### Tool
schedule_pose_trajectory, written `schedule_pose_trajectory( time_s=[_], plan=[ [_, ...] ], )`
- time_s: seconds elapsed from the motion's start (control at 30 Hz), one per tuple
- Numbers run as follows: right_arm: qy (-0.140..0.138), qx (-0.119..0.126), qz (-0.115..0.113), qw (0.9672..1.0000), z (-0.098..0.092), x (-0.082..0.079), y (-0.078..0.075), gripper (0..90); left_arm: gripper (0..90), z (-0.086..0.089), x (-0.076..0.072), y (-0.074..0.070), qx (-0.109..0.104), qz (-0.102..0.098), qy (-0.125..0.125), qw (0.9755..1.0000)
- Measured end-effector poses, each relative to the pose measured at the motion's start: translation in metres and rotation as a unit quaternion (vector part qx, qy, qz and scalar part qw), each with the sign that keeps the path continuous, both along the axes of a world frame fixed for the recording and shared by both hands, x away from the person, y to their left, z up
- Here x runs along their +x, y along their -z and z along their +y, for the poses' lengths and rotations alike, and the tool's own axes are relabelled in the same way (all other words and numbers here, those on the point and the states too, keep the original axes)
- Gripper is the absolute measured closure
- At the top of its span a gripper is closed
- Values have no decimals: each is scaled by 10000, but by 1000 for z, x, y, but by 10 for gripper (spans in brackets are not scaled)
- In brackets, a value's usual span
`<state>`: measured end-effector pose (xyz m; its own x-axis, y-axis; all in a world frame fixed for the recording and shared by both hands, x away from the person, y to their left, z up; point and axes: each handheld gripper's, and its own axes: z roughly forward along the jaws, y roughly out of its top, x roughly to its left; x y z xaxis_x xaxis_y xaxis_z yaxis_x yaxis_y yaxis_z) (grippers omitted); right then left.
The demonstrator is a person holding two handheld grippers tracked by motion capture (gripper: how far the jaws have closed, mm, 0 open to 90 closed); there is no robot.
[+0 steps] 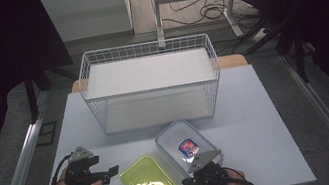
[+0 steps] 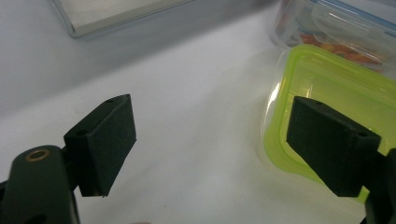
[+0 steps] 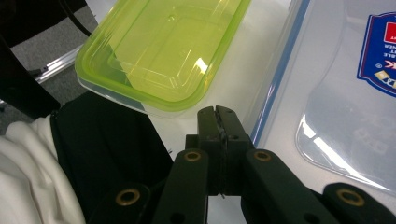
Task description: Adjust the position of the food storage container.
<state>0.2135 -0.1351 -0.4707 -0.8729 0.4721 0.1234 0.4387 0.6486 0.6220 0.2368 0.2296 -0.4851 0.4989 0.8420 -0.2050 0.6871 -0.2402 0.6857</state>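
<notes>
A: Dark room, cables on the floor at 12 o'clock. White desk (image 1: 256,107) with a white wire basket (image 1: 150,82) at its 12 o'clock side, nothing in it as far as I can see.

B: Work items?

A: Two lidded boxes at the 6 o'clock edge. Green container (image 1: 148,184) at 6, clear container (image 1: 185,146) with a blue-rimmed lid and a printed label just beside it toward 1 o'clock. Touching or a thin gap, can't tell.

B: Gripper states?

A: Left gripper (image 1: 110,172) sits at 9 o'clock of the green container, jaws wide apart, holding nothing. In the left gripper view its right jaw overlaps the container's near rim (image 2: 280,140); contact unclear. Right gripper (image 3: 218,122) has jaws pressed fully together, nothing between them, parked at the clear container's 6 o'clock corner.

B: Step?

A: I'd judge it as approach to the green container, pre-grasp. Nothing lifted, both boxes flat on the desk.

B: Orientation?

A: Green container lies lid up, long axis running roughly 11 to 5 o'clock in the high view. Clear one is parallel, about the same heading.

B: Next move?

A: Likely slide the left gripper toward 3 o'clock so the jaws straddle the short-end rim, then close. Rim is thin and glossy, so seat deep. Basket at 12 looks like the probable destination, but that's a guess.
</notes>
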Motion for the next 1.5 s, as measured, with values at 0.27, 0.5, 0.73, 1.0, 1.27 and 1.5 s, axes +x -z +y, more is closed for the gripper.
schedule_pose_trajectory(
  time_s=[0.27, 0.5, 0.73, 1.0, 1.27, 1.5],
  plan=[
    [27, -219, -141, 9997, -2, -3, -2, 889, 155, 0, -1, -1, -23, -14, 3, 10000],
    [216, -250, -111, 9994, -20, -2, -4, 889, 155, 1, -1, -1, -23, -17, 27, 10000],
    [512, -191, -89, 9985, -49, -2, -5, 889, 155, 0, -1, -1, -20, -18, 49, 10000],
    [764, -239, -86, 9968, -70, 7, -7, 889, 156, 0, 0, 0, -20, -2, 70, 10000],
    [1031, -218, -131, 9943, -85, 16, -6, 889, 156, -1, 0, 0, -33, -16, 72, 10000],
    [1183, -256, -168, 9925, -92, 22, -5, 890, 155, -2, 0, 0, -22, 0, 90, 10000]
  ],
)
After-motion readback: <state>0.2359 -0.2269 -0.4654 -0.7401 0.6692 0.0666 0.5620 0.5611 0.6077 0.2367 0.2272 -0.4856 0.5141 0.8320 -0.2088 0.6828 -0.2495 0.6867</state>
